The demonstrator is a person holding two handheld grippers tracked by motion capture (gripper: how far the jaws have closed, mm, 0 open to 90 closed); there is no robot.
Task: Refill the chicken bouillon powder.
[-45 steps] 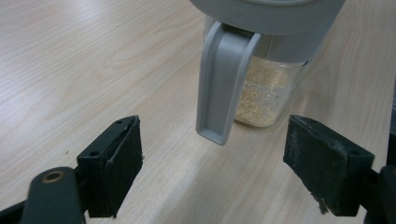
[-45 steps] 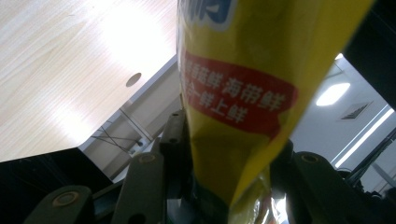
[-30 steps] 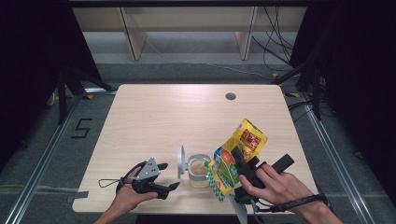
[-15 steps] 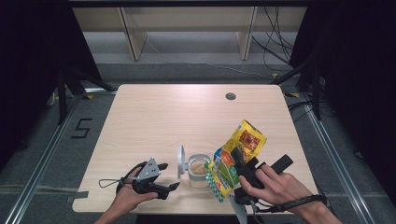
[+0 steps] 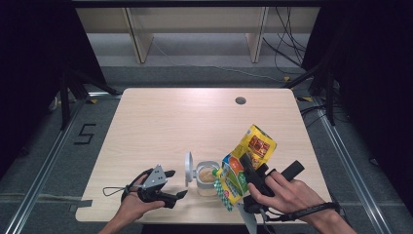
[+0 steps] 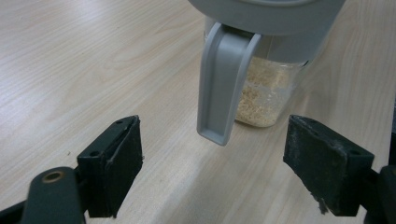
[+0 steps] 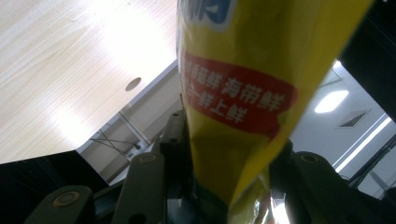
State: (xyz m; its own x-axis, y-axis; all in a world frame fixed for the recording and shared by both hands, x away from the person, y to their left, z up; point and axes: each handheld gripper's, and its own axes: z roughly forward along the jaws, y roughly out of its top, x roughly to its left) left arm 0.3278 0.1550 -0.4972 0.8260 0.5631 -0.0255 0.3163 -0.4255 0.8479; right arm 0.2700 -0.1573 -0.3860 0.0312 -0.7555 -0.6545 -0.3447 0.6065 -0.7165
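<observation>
From the high view, a light wooden table [image 5: 160,126] carries a small clear jar [image 5: 207,178] near its near edge, a little right of the middle; the jar's grey lid [image 5: 188,168] stands flipped up on its left side, and pale beige granules show inside. The right gripper [image 5: 248,175] sits just right of the jar, held in the person's right hand [image 5: 280,192], and it clamps a yellow pouch [image 5: 243,165] with green and red print. The pouch is tilted, its lower green end hanging just over the right side of the jar's open mouth, its upper yellow end pointing far and right. The left gripper [image 5: 175,187] rests low at the near edge, left of the jar and apart from it, in the person's left hand [image 5: 136,204], jaws pointing right towards the jar. In the left gripper view, the two black jaws stand wide apart with nothing between the pads; beyond them the jar [image 6: 266,93] stands on the wood, part filled with granules, and the grey latch [image 6: 224,84] of its lid hangs down in front, clear of both jaws. In the right gripper view, the jaws are partly closed and pinch the pouch [image 7: 243,93], which rises between them showing a red band with white print; the table [image 7: 60,70] lies to the left behind it.
</observation>
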